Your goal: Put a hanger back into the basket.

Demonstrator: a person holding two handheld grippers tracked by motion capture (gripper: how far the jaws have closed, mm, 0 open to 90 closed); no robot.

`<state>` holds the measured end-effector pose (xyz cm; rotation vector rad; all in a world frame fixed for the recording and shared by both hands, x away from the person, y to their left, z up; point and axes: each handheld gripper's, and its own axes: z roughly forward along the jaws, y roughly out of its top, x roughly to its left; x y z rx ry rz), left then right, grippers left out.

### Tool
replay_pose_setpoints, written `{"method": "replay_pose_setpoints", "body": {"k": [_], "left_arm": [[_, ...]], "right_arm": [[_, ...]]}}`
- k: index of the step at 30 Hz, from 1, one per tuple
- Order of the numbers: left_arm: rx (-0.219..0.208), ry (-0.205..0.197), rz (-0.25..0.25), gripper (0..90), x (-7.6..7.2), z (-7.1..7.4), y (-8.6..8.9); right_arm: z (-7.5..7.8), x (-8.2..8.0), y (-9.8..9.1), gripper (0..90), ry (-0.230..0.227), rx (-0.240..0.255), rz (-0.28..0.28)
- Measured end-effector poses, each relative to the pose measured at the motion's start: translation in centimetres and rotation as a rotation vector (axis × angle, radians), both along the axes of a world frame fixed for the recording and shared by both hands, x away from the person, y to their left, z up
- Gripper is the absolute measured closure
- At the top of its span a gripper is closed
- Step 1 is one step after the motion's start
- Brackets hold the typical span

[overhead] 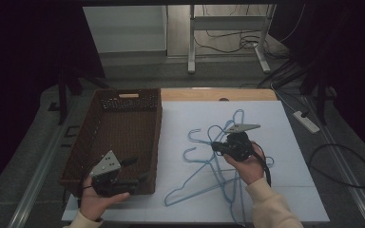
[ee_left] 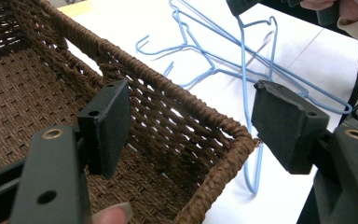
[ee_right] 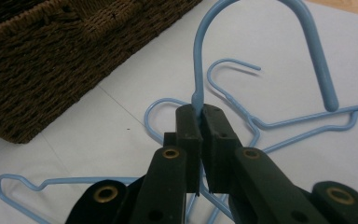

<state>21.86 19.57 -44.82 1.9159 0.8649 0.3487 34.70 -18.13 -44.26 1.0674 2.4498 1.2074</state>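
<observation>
A: Jaws of your right gripper [ee_right: 200, 112] are clamped on a blue hanger [ee_right: 261, 28] at the hook's base, lifting it clear of the tangled hangers [overhead: 209, 166] on the surface [overhead: 294, 190].

B: Left gripper [ee_left: 191, 126]?

A: Jaws apart, holding nothing, waiting at the wicker basket [overhead: 111, 137] corner, probably to receive the hanger.

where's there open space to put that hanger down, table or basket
The brown basket has a bare woven floor, bordered by its walls, with the open left gripper at its near right corner. The white table is free between the basket and the blue hangers, and along its far edge. Around the right gripper, shut on one hanger, it is crowded.
</observation>
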Motion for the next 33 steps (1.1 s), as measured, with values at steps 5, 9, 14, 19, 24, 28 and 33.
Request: {"method": "replay_pose_setpoints", "body": {"k": [5,9,14,19,24,28,33], "left_arm": [[0.002,-0.001,-0.002,29.4,0.1,0.2,-0.3],[0.004,0.001,-0.010,29.4,0.1,0.3,-0.7],[0.004,0.013,-0.011,29.4,0.3,0.5,-1.2],[-0.003,0.023,-0.021,29.7,0.6,0.8,-2.0],[0.002,0.020,-0.042,29.8,0.8,1.1,-3.0],[0.005,0.021,-0.062,29.8,1.0,1.4,-4.0],[0.013,0.023,-0.092,29.8,1.8,1.5,-5.6]], "right_arm": [[0.2,-0.4,-0.5,86.9,-0.012,0.016,0.009],[0.4,-0.8,-0.9,86.9,-0.018,0.028,0.008],[0.5,-1.0,-1.1,86.9,-0.023,0.031,0.011],[0.7,-1.2,-1.3,86.9,-0.030,0.036,0.018],[0.8,-1.3,-1.5,86.9,-0.035,0.034,0.021],[0.8,-1.4,-1.5,86.9,-0.038,0.037,0.027],[0.9,-1.4,-1.4,86.9,-0.037,0.041,0.034]]}}
